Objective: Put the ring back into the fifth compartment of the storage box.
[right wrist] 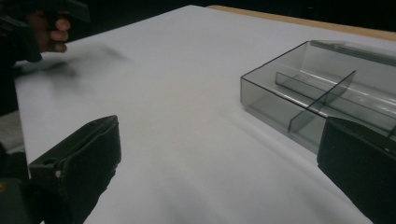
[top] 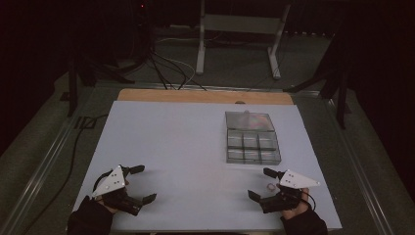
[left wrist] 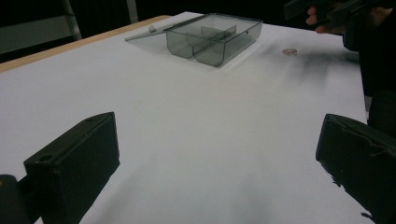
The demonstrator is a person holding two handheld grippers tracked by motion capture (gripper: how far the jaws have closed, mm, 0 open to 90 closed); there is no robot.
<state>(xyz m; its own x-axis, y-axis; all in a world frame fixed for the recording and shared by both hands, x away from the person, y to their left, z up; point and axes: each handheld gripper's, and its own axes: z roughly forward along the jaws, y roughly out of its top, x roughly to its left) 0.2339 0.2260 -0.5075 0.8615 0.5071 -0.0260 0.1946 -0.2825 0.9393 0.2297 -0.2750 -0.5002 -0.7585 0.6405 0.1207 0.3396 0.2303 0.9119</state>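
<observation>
A clear grey compartment box (top: 252, 148) sits on the white table sheet (top: 181, 142) at the right, its lid (top: 248, 121) folded back flat behind it. A small pinkish ring (top: 270, 186) lies on the sheet close to my right gripper (top: 259, 183), which is open and holds nothing. At the near left my left gripper (top: 146, 183) is also open and holds nothing. In the left gripper view the box (left wrist: 212, 37) and the ring (left wrist: 289, 52) lie far ahead of the gripper (left wrist: 217, 154). In the right gripper view the box (right wrist: 317, 98) is ahead to the right of the gripper (right wrist: 219, 163).
A wooden table edge (top: 205, 95) shows beyond the sheet. Metal frame legs (top: 200, 44) and cables (top: 169, 68) lie on the dark floor behind the table. The other hand (right wrist: 46, 32) shows far off at the upper left in the right gripper view.
</observation>
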